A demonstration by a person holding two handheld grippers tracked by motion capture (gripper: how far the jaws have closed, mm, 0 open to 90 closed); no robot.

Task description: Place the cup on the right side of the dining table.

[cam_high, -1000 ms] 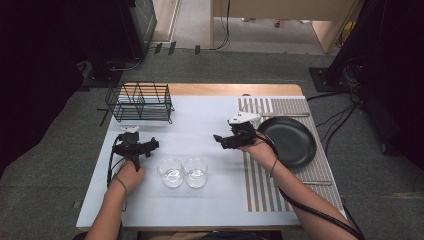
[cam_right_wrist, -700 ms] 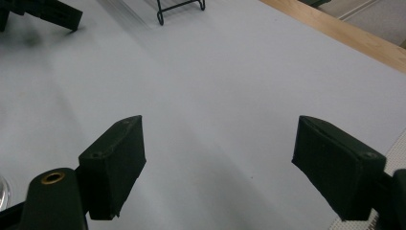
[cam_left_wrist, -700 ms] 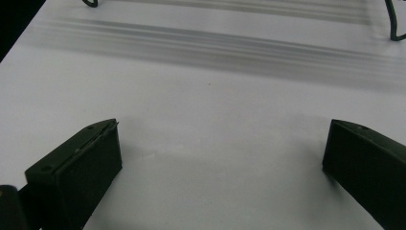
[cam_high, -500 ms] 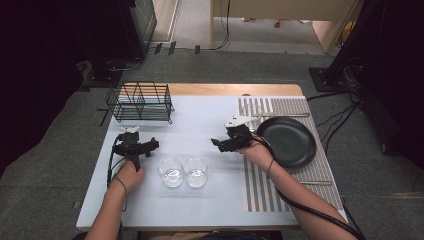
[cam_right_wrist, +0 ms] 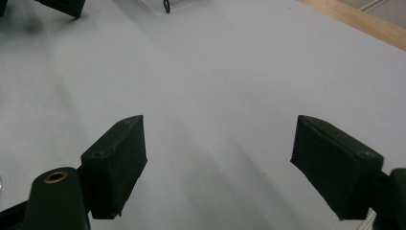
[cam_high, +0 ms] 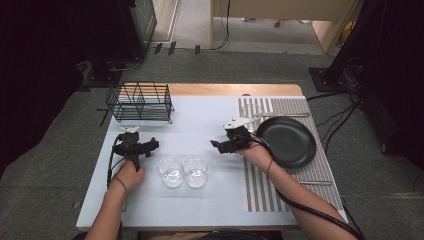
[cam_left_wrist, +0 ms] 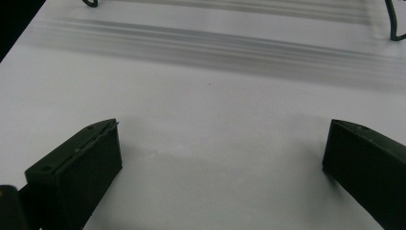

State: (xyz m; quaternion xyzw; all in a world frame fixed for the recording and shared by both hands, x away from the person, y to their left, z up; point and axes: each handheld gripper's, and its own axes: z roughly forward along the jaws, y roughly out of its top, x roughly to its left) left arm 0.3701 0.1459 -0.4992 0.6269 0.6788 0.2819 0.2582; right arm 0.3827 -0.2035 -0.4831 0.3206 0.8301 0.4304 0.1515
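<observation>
Two clear drinking glasses point(cam_high: 171, 171) point(cam_high: 195, 171) stand side by side near the table's front middle. My left gripper point(cam_high: 136, 145) point(cam_left_wrist: 224, 124) rests low over the white table left of them. It is open with nothing between its jaws and faces the wire rack point(cam_high: 140, 102). My right gripper point(cam_high: 221, 144) point(cam_right_wrist: 219, 120) hovers to the right of the glasses beside the black plate point(cam_high: 286, 141). It is open and empty and points left across bare tabletop. The left gripper point(cam_right_wrist: 57, 5) shows at the top left of the right gripper view.
The black wire rack stands at the back left; one of its feet point(cam_right_wrist: 166, 5) shows ahead of the right gripper. The plate lies on a striped placemat point(cam_high: 300, 106) at the right with cutlery point(cam_high: 280, 114) along its far edge. A wooden strip point(cam_high: 225, 89) borders the table's back.
My right gripper has drifted a little toward the near edge and to the left. The left gripper and the glasses have stayed put.
</observation>
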